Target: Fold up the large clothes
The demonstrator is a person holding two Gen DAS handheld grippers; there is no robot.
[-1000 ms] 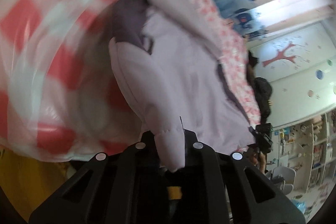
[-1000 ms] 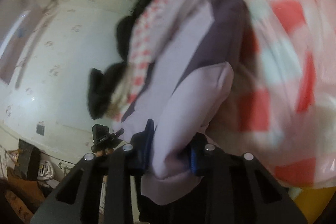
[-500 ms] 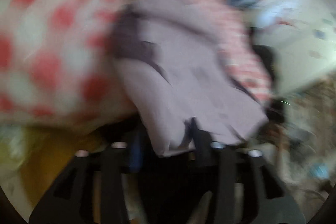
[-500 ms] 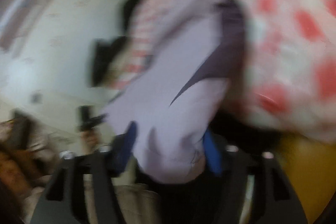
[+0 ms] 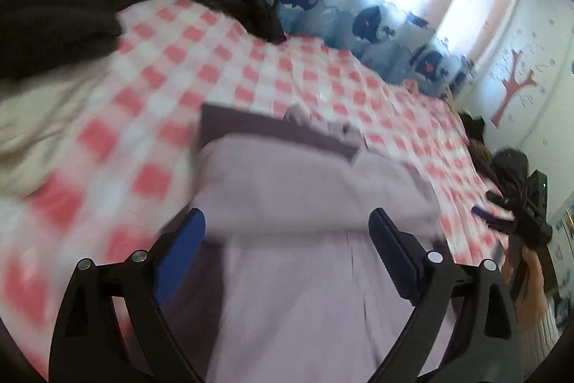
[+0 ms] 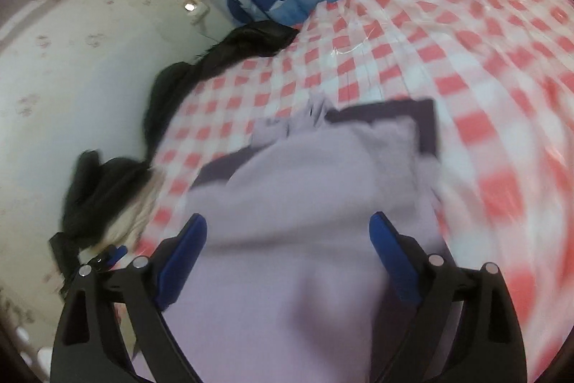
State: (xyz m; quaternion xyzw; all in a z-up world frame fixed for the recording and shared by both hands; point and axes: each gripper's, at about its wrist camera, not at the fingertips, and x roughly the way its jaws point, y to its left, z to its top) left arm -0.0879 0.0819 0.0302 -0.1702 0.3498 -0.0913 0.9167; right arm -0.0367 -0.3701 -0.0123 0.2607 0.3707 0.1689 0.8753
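Note:
A pale lilac garment [image 5: 297,189] with a dark purple lining lies folded on the red-and-white checked bed cover [image 5: 172,60]. In the left wrist view my left gripper [image 5: 287,225] hovers over its near edge, jaws opening wide, blue pads clear of the cloth. In the right wrist view the same lilac garment [image 6: 305,182] lies below my right gripper [image 6: 288,228], whose jaws are also opening, with nothing pinched. The right gripper [image 5: 509,214] shows at the right edge of the left wrist view, held by a hand.
Black clothes [image 5: 71,2] are heaped at the bed's far left, and a black garment [image 6: 222,52] lies along the wall. A whale-print curtain [image 5: 358,13] hangs behind the bed. A wall with a red tree sticker [image 5: 513,85] stands at the right.
Both grippers let go of the lilac garment and opened wide. They pulled back and rose, and the garment now lies on the bed cover.

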